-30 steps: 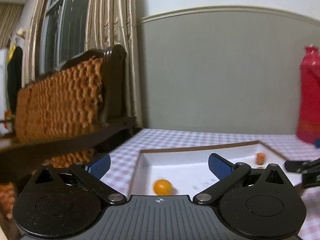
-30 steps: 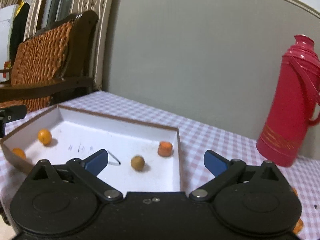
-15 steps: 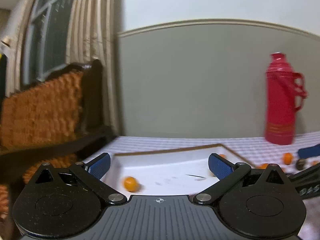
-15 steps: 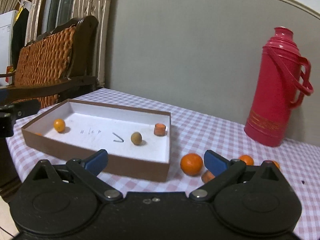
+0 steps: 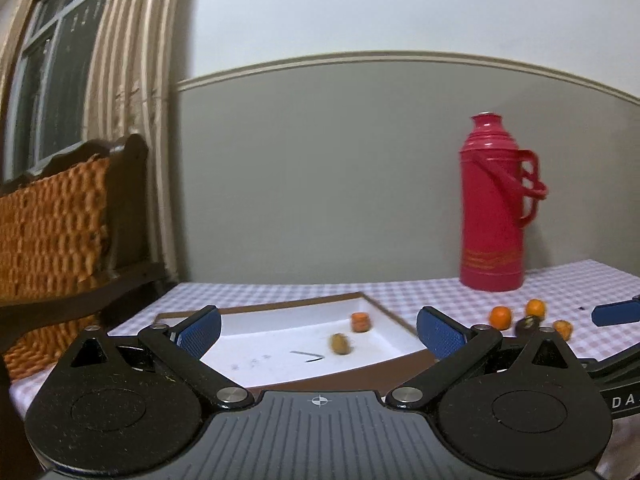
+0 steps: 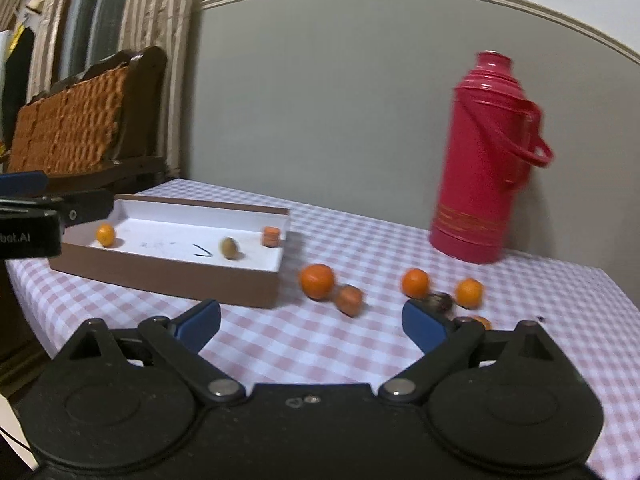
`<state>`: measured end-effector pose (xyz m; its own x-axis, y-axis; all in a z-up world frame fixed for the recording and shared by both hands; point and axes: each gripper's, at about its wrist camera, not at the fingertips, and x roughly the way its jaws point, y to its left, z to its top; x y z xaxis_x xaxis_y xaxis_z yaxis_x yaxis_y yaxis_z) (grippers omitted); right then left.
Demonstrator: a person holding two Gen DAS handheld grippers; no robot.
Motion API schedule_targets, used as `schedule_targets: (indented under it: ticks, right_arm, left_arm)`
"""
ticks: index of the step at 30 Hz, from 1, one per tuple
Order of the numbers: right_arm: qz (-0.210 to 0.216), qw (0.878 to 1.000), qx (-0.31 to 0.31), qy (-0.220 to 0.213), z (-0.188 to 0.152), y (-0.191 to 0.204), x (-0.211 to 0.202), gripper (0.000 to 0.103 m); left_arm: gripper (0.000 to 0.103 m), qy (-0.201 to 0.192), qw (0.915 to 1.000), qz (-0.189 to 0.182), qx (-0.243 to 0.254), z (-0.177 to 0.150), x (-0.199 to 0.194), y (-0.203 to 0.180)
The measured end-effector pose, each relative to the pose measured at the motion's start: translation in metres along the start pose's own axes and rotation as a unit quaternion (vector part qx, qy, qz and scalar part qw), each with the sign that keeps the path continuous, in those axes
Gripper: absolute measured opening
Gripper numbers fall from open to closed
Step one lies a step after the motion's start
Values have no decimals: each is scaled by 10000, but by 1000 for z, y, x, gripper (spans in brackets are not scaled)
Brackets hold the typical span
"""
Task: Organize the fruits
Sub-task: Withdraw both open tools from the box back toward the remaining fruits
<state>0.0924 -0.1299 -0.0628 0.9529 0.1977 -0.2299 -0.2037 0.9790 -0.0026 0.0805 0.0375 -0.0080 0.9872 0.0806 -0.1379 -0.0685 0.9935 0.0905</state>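
A shallow brown box with a white floor (image 6: 168, 276) (image 5: 384, 314) lies on the checked table. It holds a small orange (image 6: 105, 235), a brownish fruit (image 6: 229, 247) (image 5: 340, 343) and an orange chunk (image 6: 271, 236) (image 5: 361, 321). Loose oranges (image 6: 317, 281) (image 6: 415, 282) (image 6: 469, 292), an orange chunk (image 6: 349, 299) and a dark fruit (image 6: 439, 302) lie right of the box. My right gripper (image 6: 311, 322) is open and empty, in front of the loose fruit. My left gripper (image 5: 318, 326) is open and empty, before the box.
A red thermos (image 6: 486, 160) (image 5: 496, 204) stands at the back right of the table (image 6: 360, 336). A wicker chair (image 6: 80, 120) stands beyond the left table edge. A grey wall runs behind. The left gripper's side shows at the far left of the right wrist view (image 6: 32, 220).
Both grippers have drawn back from over the box and swung right. The loose fruit and thermos have come into view. Both stay open and empty.
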Motion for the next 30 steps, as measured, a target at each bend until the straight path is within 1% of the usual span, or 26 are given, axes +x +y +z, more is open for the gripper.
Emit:
schedule_targets:
  ticks: [5, 10, 13, 17, 20, 25, 27, 30]
  right_arm:
    - [-319, 9995, 61, -4, -11, -23, -12, 91]
    - [-558, 9984, 109, 4, -22, -43, -24, 88]
    - [-643, 9978, 164, -11, -28, -53, -30, 87]
    - [-715, 9970, 277, 32, -33, -67, -35, 82]
    - [-790, 9964, 298, 55, -37, -75, -38, 82]
    - [-898, 9952, 383, 74, -41, -91, -36, 81]
    - [-910, 9948, 449, 110, -41, -98, -32, 77]
    - [-912, 9947, 475, 62, -38, -106, -25, 76]
  left_arm:
    - [103, 80, 9995, -294, 38, -2, 5, -21]
    - [103, 158, 9982, -580, 53, -3, 9, -43]
    - [103, 173, 9974, -680, 163, -5, 11, -57]
    - [103, 202, 9956, -858, 310, -6, 14, -77]
    - [103, 241, 9943, -949, 423, -8, 16, -89]
    - [103, 415, 9925, -1026, 511, -10, 26, -106]
    - [103, 512, 9913, -1080, 555, -12, 32, -113]
    - [103, 679, 9898, -1083, 632, -14, 46, -125]
